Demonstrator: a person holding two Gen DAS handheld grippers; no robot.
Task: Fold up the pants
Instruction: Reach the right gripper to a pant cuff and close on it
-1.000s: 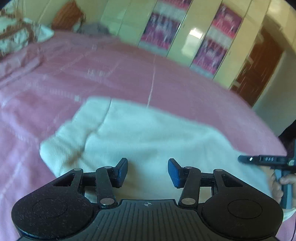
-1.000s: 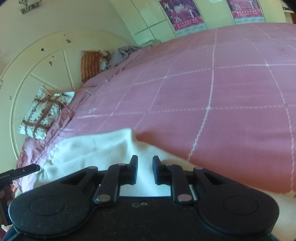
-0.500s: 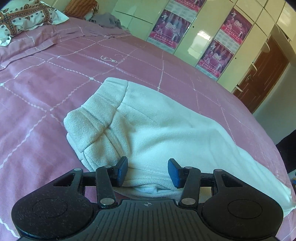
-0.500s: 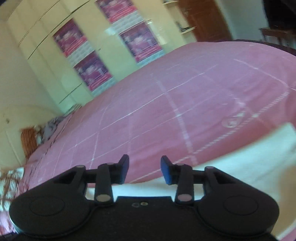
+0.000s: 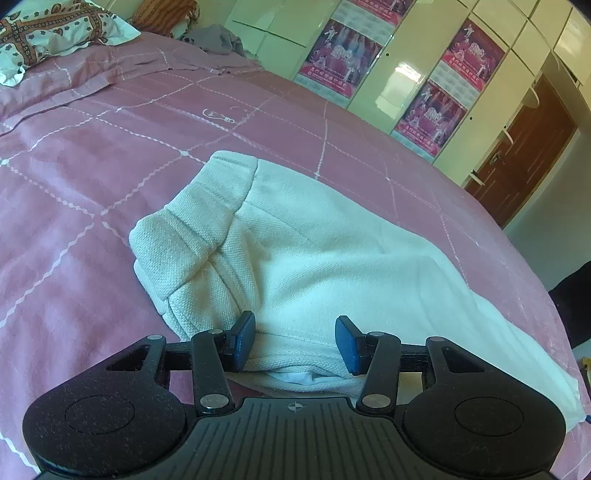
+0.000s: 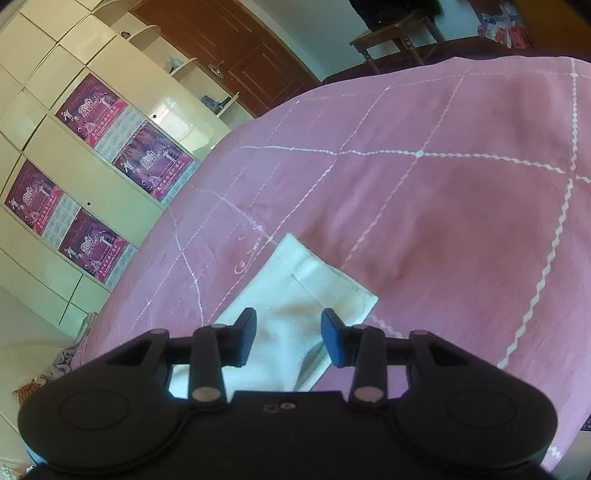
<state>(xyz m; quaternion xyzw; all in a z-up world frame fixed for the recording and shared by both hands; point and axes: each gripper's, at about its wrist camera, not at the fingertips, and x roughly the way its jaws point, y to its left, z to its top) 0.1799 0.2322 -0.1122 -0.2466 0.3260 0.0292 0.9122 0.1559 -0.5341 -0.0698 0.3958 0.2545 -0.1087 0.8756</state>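
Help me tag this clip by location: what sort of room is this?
Most likely a bedroom: a bed with a pink bedspread, a patterned pillow at its head, and a cream wardrobe along the wall.

Pants (image 5: 332, 258) near edge hidden behind left claw (image 5: 295, 343); poster (image 5: 343, 55) print too small.

Your left claw (image 5: 294, 341) points down at a slant, its blue pads parted and pressing on nothing. Your right claw (image 6: 289, 341) also tilts downward, rolled to one side; its jaws are closing, the pads still apart with nothing gripped between them
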